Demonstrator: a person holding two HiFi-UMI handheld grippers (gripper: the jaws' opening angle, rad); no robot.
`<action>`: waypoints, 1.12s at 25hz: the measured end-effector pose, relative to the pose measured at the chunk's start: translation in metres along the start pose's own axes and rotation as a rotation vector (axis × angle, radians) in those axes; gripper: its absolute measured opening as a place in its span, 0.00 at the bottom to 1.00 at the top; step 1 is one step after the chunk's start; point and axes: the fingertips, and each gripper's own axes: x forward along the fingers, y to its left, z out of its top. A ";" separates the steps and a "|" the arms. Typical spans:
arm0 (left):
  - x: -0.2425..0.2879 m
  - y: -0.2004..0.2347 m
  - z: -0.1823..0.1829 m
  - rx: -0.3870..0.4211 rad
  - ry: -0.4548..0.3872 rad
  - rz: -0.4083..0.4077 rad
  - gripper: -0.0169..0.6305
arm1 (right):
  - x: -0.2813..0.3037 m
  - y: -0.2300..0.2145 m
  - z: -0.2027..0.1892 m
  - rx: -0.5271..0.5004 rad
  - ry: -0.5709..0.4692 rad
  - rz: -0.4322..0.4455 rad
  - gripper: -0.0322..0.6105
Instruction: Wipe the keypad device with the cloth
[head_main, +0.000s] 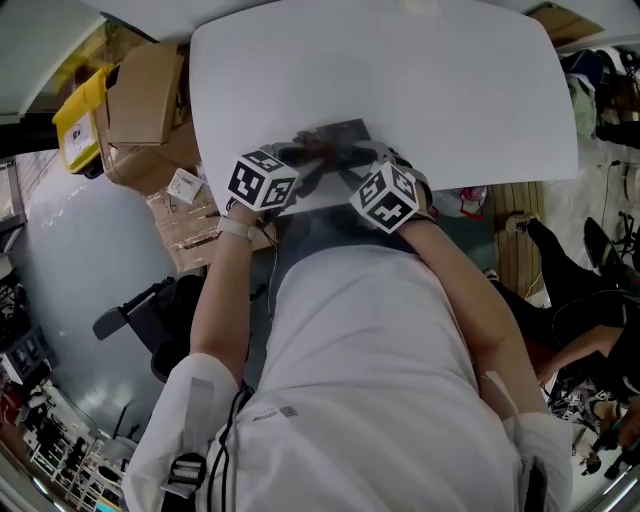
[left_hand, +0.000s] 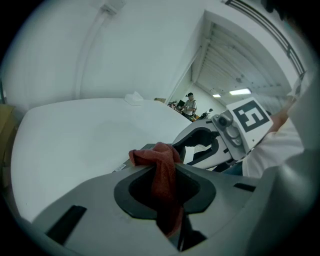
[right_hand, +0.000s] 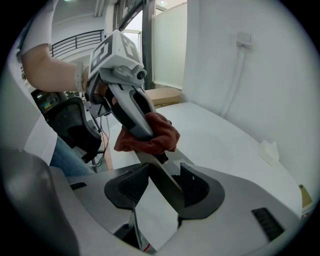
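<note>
Left gripper (left_hand: 161, 167): my jaws are pinched down on the red cloth (right_hand: 160, 136), with a bunched wad out front and a tail hanging back through the gap.
Right gripper (right_hand: 163, 181): closed narrow on one edge of the keypad device (head_main: 345, 131). The bite looks to be near the jaw tips only.
Device: at the near edge of the white table (head_main: 430, 90), between my two grippers. I cannot tell whether it lies flat or is lifted.
Contact: the wad sits on the device's far end, right at my left jaw tips.
Risk, device: with so thin a bite, a hard stroke could lever the slab round or pull it free, and so near the edge it could go off the table.
Risk, cloth: the wad is small. If it slides back through the jaws, bare tips would scrape the keys.
Risk, grippers: both work close together, so a long stroke toward the right jaws could knock one against the other.
Risk, coverage: no view shows me the keypad face, so I may miss parts.
</note>
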 end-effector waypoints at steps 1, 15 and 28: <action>0.000 -0.003 0.000 0.010 0.001 0.009 0.14 | 0.000 0.000 0.000 -0.001 -0.002 -0.001 0.34; 0.009 0.002 0.002 0.027 0.048 0.057 0.14 | 0.003 0.000 0.000 -0.010 0.000 0.004 0.34; 0.031 0.027 0.004 -0.011 0.153 0.065 0.14 | 0.004 0.001 0.000 -0.001 0.008 0.013 0.34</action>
